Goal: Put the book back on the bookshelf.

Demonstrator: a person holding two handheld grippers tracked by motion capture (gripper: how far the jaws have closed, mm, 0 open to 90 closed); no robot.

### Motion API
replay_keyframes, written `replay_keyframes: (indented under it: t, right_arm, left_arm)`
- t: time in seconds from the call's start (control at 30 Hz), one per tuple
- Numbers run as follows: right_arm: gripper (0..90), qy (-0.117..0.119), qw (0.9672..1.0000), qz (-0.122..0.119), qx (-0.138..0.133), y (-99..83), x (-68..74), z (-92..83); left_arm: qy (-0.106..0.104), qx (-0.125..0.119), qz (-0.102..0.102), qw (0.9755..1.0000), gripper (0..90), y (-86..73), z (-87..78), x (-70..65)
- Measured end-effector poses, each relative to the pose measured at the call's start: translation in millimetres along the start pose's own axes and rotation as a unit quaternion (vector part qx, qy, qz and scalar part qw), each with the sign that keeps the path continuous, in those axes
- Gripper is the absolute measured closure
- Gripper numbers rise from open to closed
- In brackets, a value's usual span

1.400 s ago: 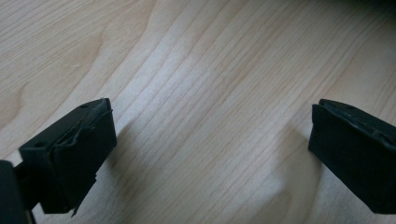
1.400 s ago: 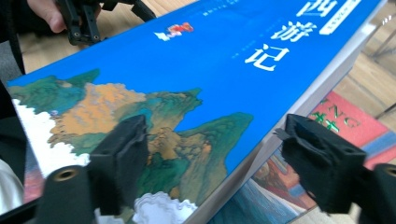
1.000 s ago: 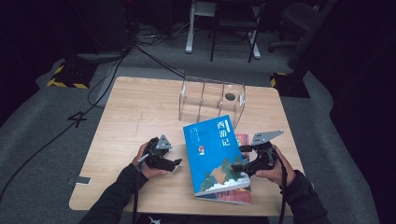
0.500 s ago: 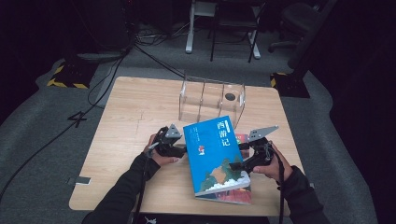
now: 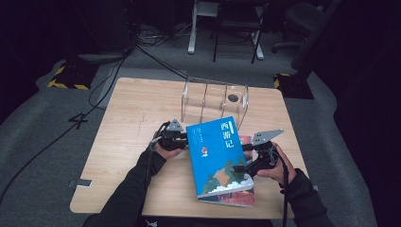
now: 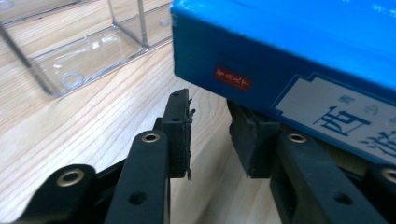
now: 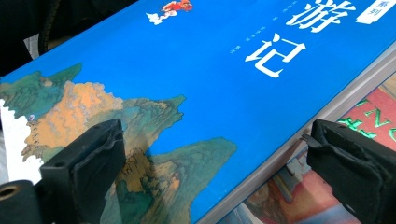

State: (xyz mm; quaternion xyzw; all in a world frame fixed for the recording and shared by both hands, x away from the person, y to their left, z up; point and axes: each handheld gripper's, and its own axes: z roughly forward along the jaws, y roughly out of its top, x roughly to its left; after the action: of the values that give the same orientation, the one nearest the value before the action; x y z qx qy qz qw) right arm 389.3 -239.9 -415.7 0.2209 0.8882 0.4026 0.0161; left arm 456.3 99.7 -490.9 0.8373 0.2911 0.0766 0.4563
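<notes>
High view: a blue book [image 5: 218, 158] was seen lying on a second, red-covered book [image 5: 242, 196], both on the tabletop [image 5: 127, 123] in front of a clear rack [image 5: 215, 100]. The blue book's long axis ran from the near edge of the tabletop toward the rack, slightly slanted. The left gripper [image 5: 177, 140] was placed at the book's left long edge near the far corner; the right gripper [image 5: 243, 166] was placed at the right long edge, lower down.

Left gripper view: the jaws were recorded as apart. The blue book's corner [image 6: 280, 65] overhung them, raised above the wood; one jaw sat beneath the spine, the other stood free to its side. No clamping was evident.

Right gripper view: the jaws were recorded as wide apart, straddling the blue book's [image 7: 210, 84] fore-edge, one over the cover, the other over the red book [image 7: 373, 112]. Contact could not be confirmed.

Judgement: both grippers were near equally close; any lift would be taken across the short axis.
</notes>
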Motion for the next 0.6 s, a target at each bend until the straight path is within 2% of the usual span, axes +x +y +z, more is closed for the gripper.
replay_keyframes:
  t: [0.03, 0.07, 0.1, 0.23, 0.43, 0.6]
  right_arm:
    - [5.1, -0.001, 1.0, -0.005, -0.007, -0.6, -0.3, -0.9]
    - [5.2, 0.0, 0.9999, -0.006, -0.01, -0.8, -0.8, -1.1]
    - [5.2, 0.0, 0.9999, -0.006, -0.01, -0.8, -0.8, -1.1]
    - [5.6, 0.0, 0.9996, -0.018, -0.021, 2.0, -3.0, -2.1]
    - [7.6, 0.0, 0.9996, -0.019, -0.023, 8.3, -8.9, -0.9]
    - [11.8, 0.01, 0.9994, -0.007, -0.032, 17.2, -19.9, 1.2]
  left_arm:
    - [-0.004, -0.018, -0.003, 0.9998, 76.0, 2.1, 0.6, 1.1]
    - [-0.012, -0.025, -0.008, 0.9996, 78.8, 3.4, 0.9, 1.3]
    - [-0.012, -0.025, -0.008, 0.9996, 81.9, 3.4, 0.9, 1.3]
    - [-0.016, -0.04, -0.003, 0.9991, 84.2, 8.6, -0.3, 3.1]
    - [-0.017, -0.048, 0.002, 0.9987, 89.3, 14.4, -3.6, 5.9]
    - [-0.018, -0.052, 0.009, 0.9985, 89.6, 18.2, -5.3, 5.0]
